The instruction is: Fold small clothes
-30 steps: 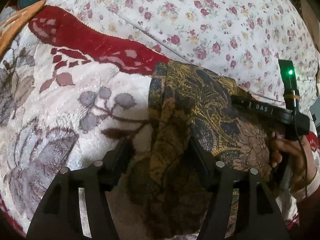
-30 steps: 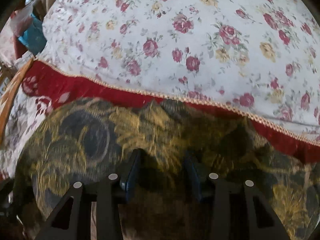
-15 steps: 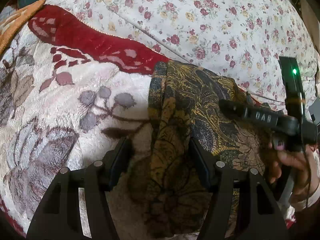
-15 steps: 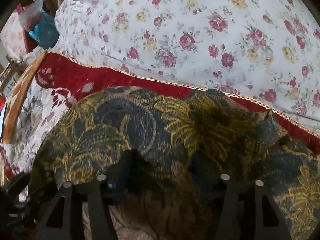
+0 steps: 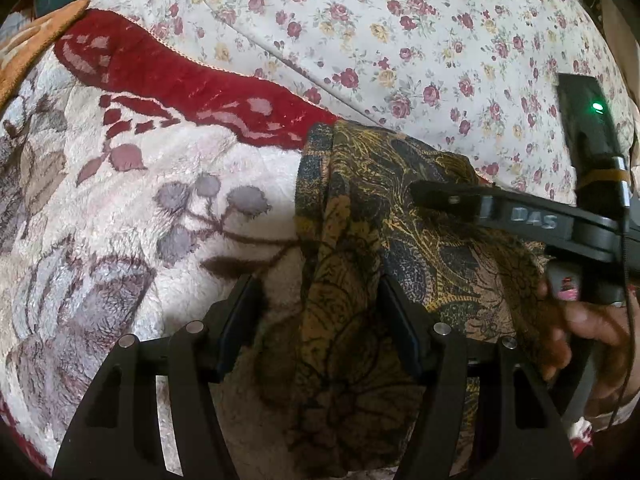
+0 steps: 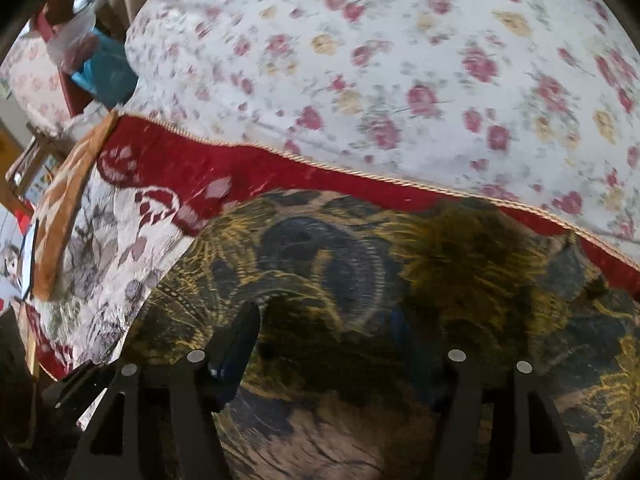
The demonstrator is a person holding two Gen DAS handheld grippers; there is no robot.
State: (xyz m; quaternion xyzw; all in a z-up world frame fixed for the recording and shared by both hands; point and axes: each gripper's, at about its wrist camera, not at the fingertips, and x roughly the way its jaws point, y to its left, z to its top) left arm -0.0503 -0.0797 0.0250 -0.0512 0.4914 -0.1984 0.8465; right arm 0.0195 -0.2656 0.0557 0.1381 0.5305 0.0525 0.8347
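Observation:
A small dark garment with a gold and black pattern (image 5: 384, 232) lies folded on a plush blanket; it fills the lower half of the right wrist view (image 6: 360, 264). My left gripper (image 5: 320, 296) is open, its jaws astride the garment's near left edge. My right gripper (image 6: 324, 328) is open over the garment; its right finger is hard to make out against the dark cloth. In the left wrist view the right gripper (image 5: 436, 198) reaches in from the right above the garment, held by a hand (image 5: 580, 340).
The plush blanket (image 5: 132, 208) is cream with a red border and grey flower shapes. A white sheet with small red roses (image 5: 400, 40) covers the far side. An orange cloth edge (image 6: 68, 204) and a blue item (image 6: 104, 72) lie at the far left.
My right gripper has opened wide and drawn back and up from the garment, so more blanket and sheet show. The left gripper has stayed in place.

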